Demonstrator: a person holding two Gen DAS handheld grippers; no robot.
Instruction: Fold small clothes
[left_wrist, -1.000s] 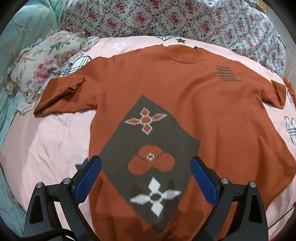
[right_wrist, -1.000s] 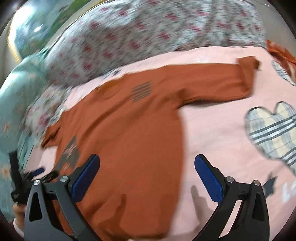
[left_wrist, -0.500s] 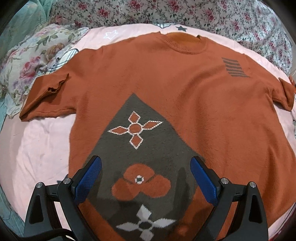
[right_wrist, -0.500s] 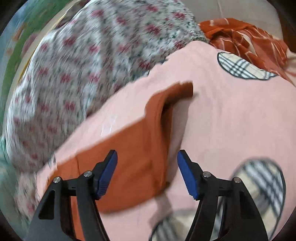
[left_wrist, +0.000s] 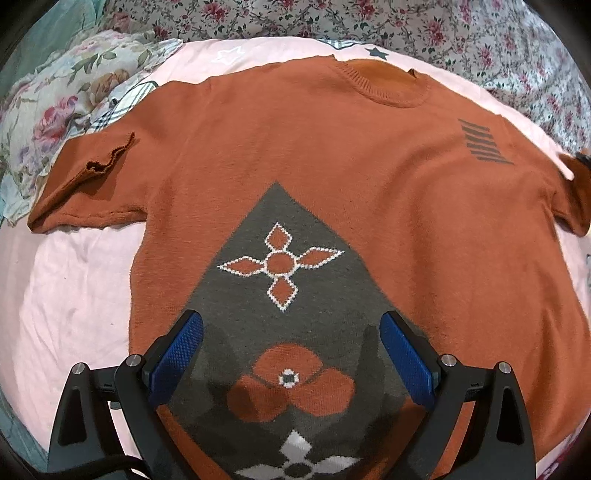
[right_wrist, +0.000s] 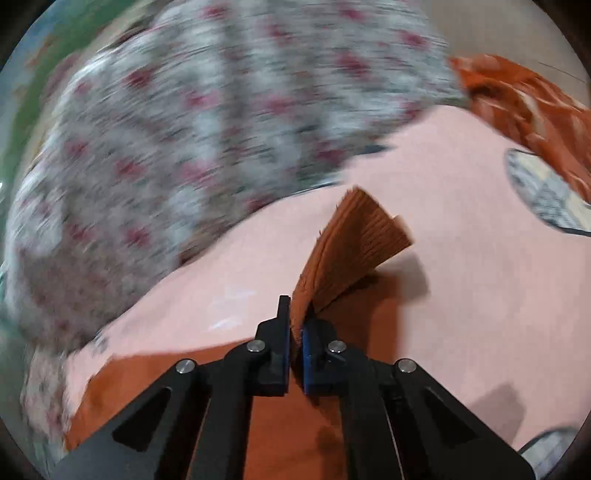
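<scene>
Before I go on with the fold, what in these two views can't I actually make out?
- Sweater hem: left wrist view, cut off by the bottom edge and hidden behind the open left gripper.
- Right sleeve cuff: right wrist view, how much cloth sits inside the shut right gripper is hidden by its fingers.
- Floral quilt: right wrist view, smeared by motion blur.
- Orange striped cloth: cut off at the right edge.

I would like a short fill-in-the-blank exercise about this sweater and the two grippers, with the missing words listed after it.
1. The right gripper is shut on the sweater's ____.
2. The left gripper hovers ____ above the orange sweater.
3. The sweater lies on a ____ sheet.
4. Near one shoulder the sweater shows a patch of dark ____.

Missing words: sleeve; open; pink; stripes
</scene>
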